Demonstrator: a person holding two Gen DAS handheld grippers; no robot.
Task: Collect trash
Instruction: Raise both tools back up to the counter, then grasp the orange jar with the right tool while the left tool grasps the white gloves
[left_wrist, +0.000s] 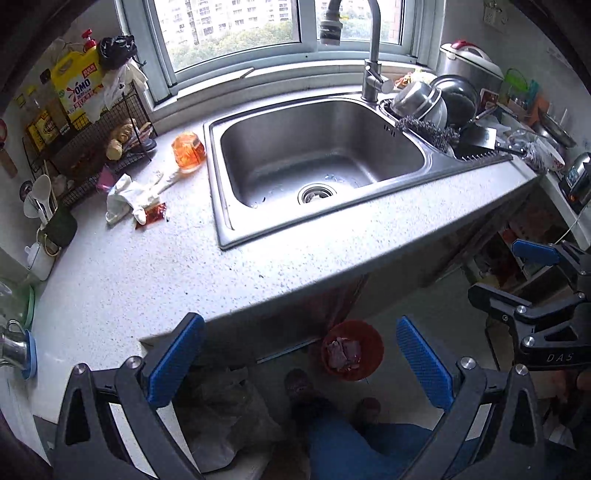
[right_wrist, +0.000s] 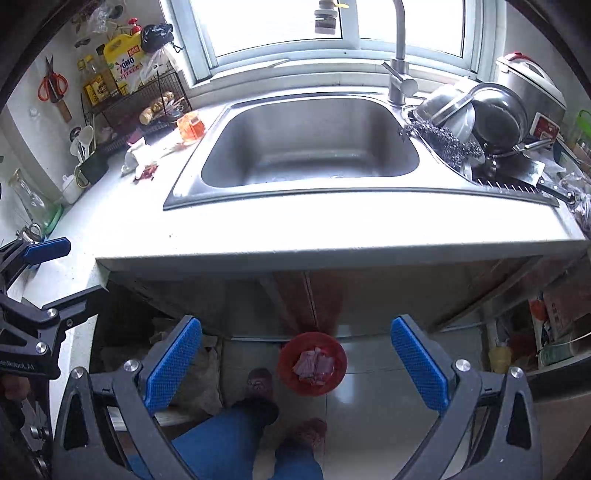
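Crumpled tissue (left_wrist: 123, 197) on counter (left_wrist: 184, 266), far ahead-left of both gripper pairs, jaws spread, empty.

Speckled white desk (left_wrist: 155, 266) seen under a window, with a steel sink (left_wrist: 317, 162) set into it. On the desk left of the sink: a crumpled white wrapper (left_wrist: 123, 197), a red sachet (left_wrist: 153, 214) touching it, an orange jar (left_wrist: 188, 151) just beside the sink rim, a black wire rack (left_wrist: 92, 147) at the back, a dark utensil cup (left_wrist: 61, 229). On the floor (right_wrist: 384, 398) below the desk edge a red bin (right_wrist: 312, 363) is noted, pale scraps inside, with a grey bag (left_wrist: 225, 417) near it.
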